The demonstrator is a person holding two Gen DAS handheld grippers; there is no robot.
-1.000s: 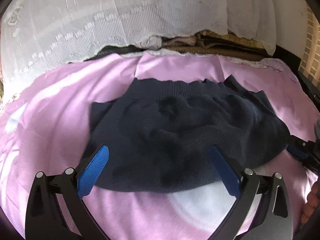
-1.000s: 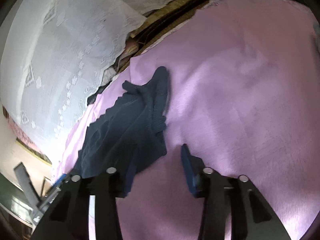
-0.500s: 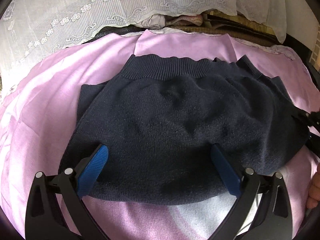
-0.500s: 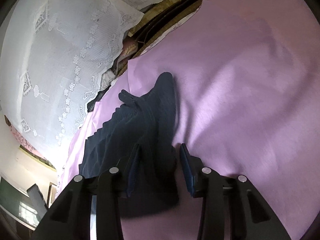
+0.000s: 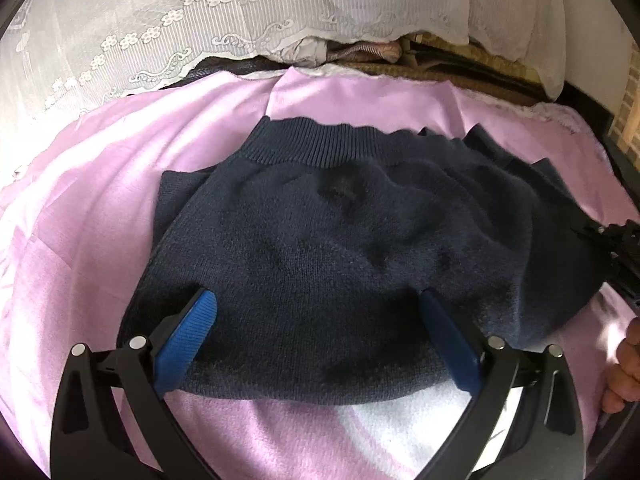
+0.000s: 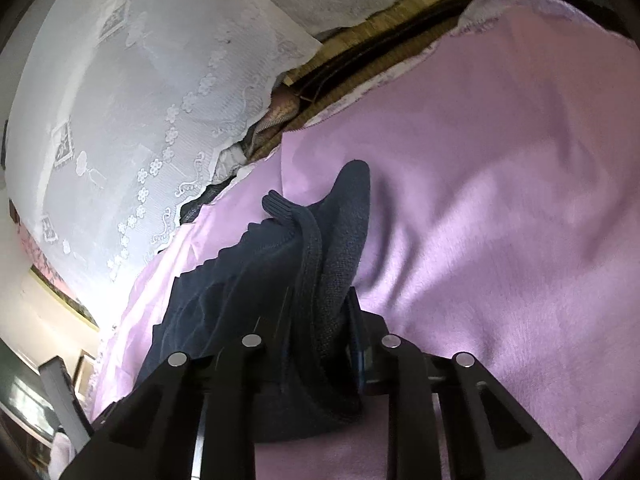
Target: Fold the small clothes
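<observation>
A small navy knit garment (image 5: 360,252) with a ribbed waistband lies on a pink cloth (image 5: 100,208). My left gripper (image 5: 320,312) is open, its blue pads straddling the garment's near edge just above it. My right gripper (image 6: 320,320) is shut on the garment's right edge (image 6: 320,280), bunched knit squeezed between its jaws. In the left wrist view the right gripper (image 5: 616,240) shows at the garment's right side.
A white lace curtain (image 5: 200,20) hangs behind the pink cloth. Folded fabrics and a woven mat (image 5: 440,56) lie under the curtain's hem. A hand (image 5: 624,364) shows at the right edge. Dark furniture (image 6: 48,400) stands at the far left.
My right gripper moved onto the garment's right edge and closed on it. My left gripper came closer over the near edge and stayed open.
</observation>
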